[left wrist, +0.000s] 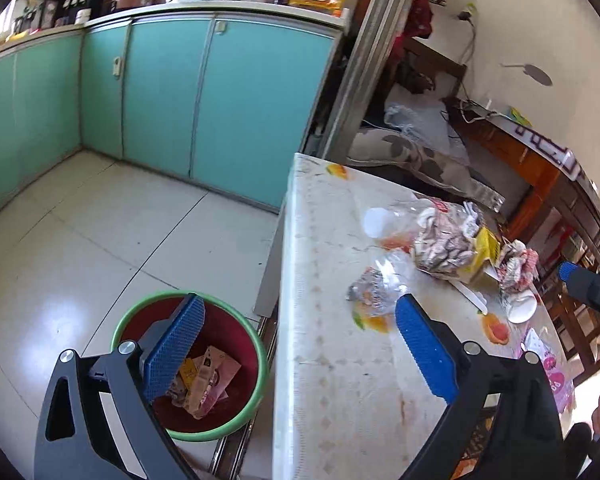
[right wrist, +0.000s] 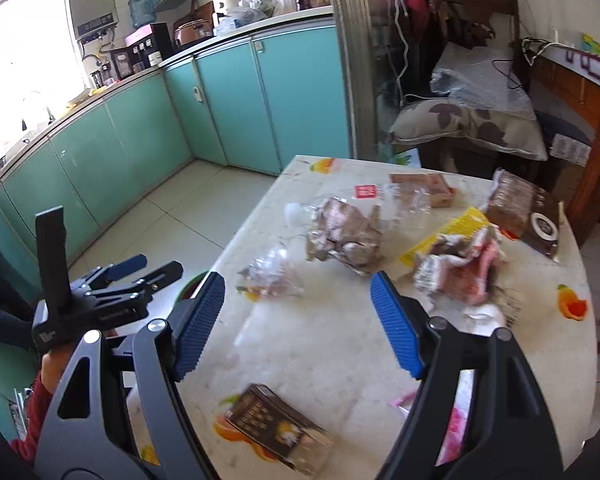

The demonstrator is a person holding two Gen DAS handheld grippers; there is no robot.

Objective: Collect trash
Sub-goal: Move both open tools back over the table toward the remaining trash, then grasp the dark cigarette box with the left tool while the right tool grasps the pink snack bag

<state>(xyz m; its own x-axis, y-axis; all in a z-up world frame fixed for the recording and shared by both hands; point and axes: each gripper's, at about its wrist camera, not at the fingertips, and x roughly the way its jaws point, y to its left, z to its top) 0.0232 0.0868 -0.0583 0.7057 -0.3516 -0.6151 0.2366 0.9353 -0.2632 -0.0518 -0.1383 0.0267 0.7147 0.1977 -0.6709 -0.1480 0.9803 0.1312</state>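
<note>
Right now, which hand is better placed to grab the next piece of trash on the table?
Right, probably. The right tool is open over the table, aimed at the crumpled wrappers. The left tool is open too, but straddles the table edge beside the bin.

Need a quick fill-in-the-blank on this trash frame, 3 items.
1. The bin with the green rim stands on the ____ beside the table.
2. The left gripper holds ____.
3. The crushed clear bottle lies on the ____.

Missing words: floor; nothing; table
</note>
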